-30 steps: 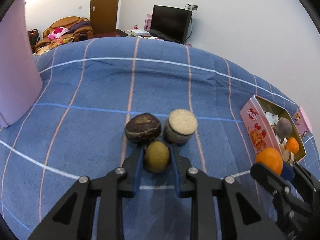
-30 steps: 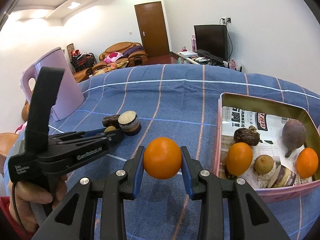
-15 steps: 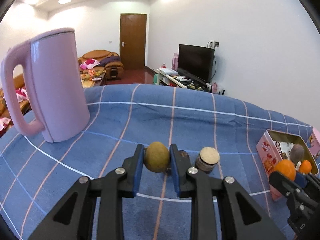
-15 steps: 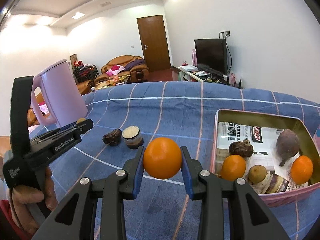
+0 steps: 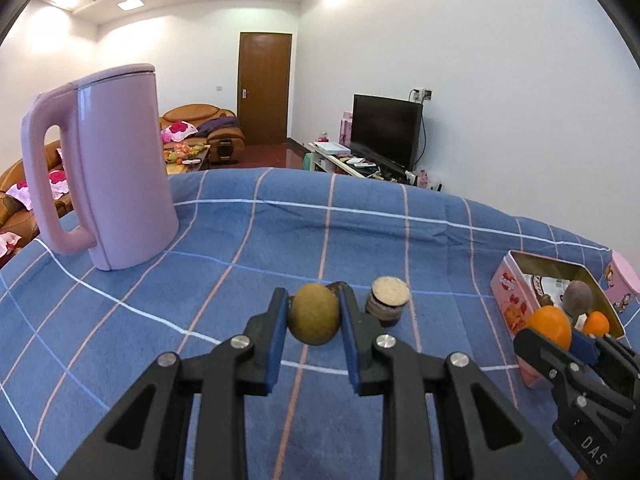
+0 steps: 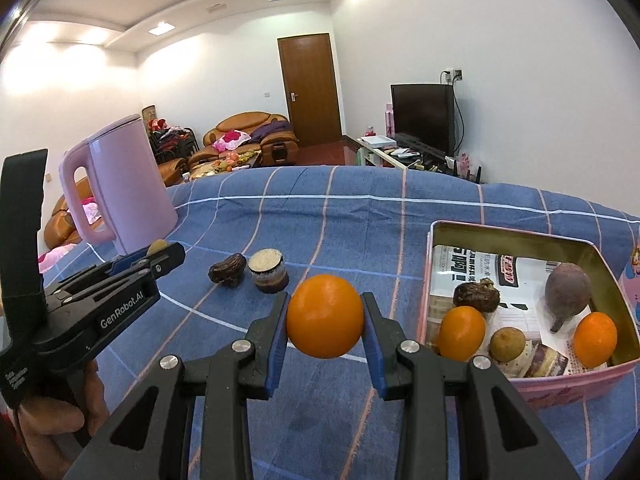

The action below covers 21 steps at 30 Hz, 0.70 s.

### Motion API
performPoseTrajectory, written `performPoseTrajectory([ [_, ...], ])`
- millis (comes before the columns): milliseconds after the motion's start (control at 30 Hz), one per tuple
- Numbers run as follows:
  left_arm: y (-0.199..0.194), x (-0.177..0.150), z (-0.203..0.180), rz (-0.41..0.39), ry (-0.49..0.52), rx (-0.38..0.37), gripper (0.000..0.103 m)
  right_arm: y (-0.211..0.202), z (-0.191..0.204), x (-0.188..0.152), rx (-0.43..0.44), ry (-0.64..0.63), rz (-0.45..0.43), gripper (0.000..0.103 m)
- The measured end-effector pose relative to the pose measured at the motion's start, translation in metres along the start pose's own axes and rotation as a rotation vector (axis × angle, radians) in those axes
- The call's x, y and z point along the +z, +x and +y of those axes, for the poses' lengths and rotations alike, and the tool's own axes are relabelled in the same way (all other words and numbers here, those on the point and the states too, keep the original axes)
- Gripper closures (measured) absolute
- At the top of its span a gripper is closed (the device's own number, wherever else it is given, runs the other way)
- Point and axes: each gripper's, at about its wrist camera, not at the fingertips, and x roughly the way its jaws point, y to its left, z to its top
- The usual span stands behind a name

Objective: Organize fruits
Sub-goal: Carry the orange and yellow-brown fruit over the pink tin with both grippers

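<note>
My left gripper point(image 5: 314, 316) is shut on a small olive-brown round fruit point(image 5: 315, 314) and holds it above the blue checked cloth. My right gripper point(image 6: 325, 316) is shut on an orange point(image 6: 325, 316), held above the cloth just left of the pink tin box point(image 6: 576, 380). The tin holds two oranges point(image 6: 461, 333), a purple fruit point(image 6: 568, 289), a dark wrinkled fruit point(image 6: 476, 296) and a small brown fruit point(image 6: 507, 344). A cut purple-skinned piece point(image 6: 269, 270) and a dark wrinkled fruit point(image 6: 227, 269) lie on the cloth. The left gripper also shows in the right wrist view point(image 6: 160, 254).
A tall pink kettle point(image 5: 108, 172) stands on the cloth at the far left. The blue cloth point(image 5: 280, 232) covers the table. Beyond the far edge are a sofa, a TV point(image 5: 386, 130) and a door.
My left gripper has lifted the olive-brown fruit off the cloth, away from the two pieces beside it. My right gripper has risen a little, still holding the orange near the tin.
</note>
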Motion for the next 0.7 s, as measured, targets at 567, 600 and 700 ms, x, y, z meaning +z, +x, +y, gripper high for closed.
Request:
performPoseTrajectory([
  [567,-0.018,-0.013,-0.043,-0.006,0.044,-0.046,0.076,-0.024,-0.036,-0.009,-0.041,0.002,-0.004,0.067],
  [600,-0.018,-0.013,-0.047,-0.005,0.048,-0.05,0.076,-0.026,-0.04,-0.01,-0.047,0.002,-0.005,0.067],
  [700,-0.019,-0.014,-0.059,-0.002,0.06,-0.066,0.076,-0.029,-0.051,-0.01,-0.059,0.012,-0.007,0.067],
])
